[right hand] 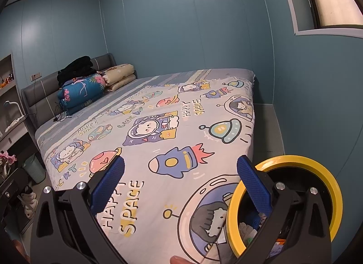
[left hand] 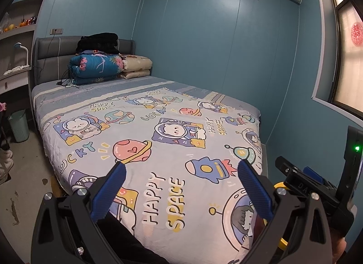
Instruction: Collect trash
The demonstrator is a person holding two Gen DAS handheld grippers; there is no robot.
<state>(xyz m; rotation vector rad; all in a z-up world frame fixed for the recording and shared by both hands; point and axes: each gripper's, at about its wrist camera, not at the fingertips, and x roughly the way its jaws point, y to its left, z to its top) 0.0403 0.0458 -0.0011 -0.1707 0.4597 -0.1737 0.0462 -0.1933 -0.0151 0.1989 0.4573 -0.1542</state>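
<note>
Seemingly I'm nearly done: both my left fingers point(left hand: 181, 193) and right fingers point(right hand: 180, 192) are spread, empty. Scraps already lie in the yellow-rimmed round bin point(right hand: 317, 166) beside my right fingers; the cartoon-print bed point(right hand: 158, 139) ahead shows no litter.

The right gripper's finger point(right hand: 254, 186) is covering part of the yellow-rimmed bin point(right hand: 326, 173). Its contents are showing only as blurred scraps. The green basket point(left hand: 19, 125) is sitting half-hidden beside the bed point(left hand: 140, 132).
</note>
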